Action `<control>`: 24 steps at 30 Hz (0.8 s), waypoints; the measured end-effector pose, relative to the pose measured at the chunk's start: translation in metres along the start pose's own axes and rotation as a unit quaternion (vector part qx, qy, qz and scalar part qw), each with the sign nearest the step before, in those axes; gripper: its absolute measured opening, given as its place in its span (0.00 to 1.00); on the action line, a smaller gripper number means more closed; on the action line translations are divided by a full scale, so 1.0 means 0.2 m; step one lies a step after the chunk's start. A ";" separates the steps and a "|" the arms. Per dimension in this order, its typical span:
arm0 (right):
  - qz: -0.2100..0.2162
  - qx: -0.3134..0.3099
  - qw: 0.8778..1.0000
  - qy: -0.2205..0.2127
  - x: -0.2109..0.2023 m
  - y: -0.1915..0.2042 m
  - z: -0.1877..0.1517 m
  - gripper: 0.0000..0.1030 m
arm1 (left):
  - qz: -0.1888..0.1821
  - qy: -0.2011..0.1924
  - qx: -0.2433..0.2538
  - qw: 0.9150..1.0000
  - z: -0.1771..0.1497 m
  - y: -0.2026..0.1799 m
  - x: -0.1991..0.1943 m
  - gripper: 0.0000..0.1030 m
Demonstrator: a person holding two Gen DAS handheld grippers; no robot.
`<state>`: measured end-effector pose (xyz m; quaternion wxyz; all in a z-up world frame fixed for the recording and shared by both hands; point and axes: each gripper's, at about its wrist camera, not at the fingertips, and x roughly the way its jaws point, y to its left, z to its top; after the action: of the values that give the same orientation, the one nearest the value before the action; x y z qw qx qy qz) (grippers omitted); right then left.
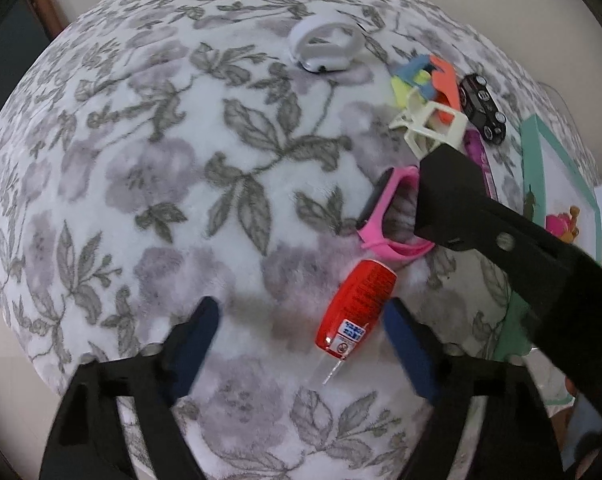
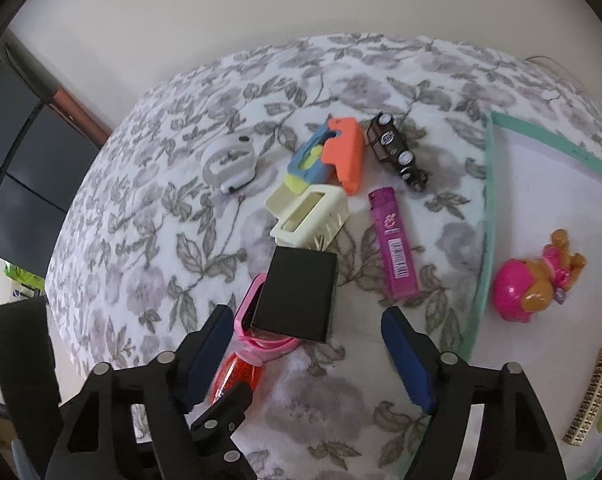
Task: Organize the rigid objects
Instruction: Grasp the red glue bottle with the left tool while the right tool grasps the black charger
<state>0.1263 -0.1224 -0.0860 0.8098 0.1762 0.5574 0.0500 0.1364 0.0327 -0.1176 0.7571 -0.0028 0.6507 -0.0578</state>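
**Both tools apart over the scattered clutter**

Left tool [image 1: 301,344] spread wide, straddling nothing, red tube [image 1: 355,312] just inside its right finger. Right tool [image 2: 307,356] likewise apart, gripping nothing, poised above pink watch [image 2: 257,336] and black box [image 2: 297,296]. Risk, probably: snagging the watch strap while reaching for the tube, given their closeness. Only the right view reveals the purple lighter [image 2: 395,244] in full and the tray [image 2: 487,216] holding a pink toy [image 2: 537,280].

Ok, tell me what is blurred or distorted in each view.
Left wrist view: fisheye bulges the floral fleece blanket; the black right gripper finger smears with motion blur, the red plastic bottle stays readable. Right wrist view: sharper centrally, the gold comb softens at the rim.
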 end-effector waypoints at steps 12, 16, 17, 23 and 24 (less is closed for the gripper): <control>-0.002 -0.005 1.000 0.012 0.09 0.02 0.01 0.47 | -0.011 -0.002 0.038 0.999 -0.01 -0.16 0.04 0.39; 0.006 0.005 1.000 0.011 0.10 0.00 0.01 0.46 | -0.001 -0.008 0.042 0.999 0.01 -0.19 0.05 0.32; 0.008 0.006 1.000 0.011 0.10 0.00 0.01 0.46 | 0.001 -0.009 0.042 0.999 0.01 -0.18 0.04 0.26; 0.012 0.013 1.000 0.011 0.09 -0.02 -0.01 0.46 | -0.005 -0.010 0.039 0.999 0.04 -0.14 0.04 0.25; 0.013 0.015 1.000 0.012 0.09 -0.03 -0.02 0.46 | -0.006 -0.010 0.038 0.999 0.04 -0.11 0.05 0.24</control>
<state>0.1288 -0.1228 -0.1044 0.7995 0.1948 0.5656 0.0539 0.1444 0.0094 -0.1234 0.7629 0.0216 0.6402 -0.0875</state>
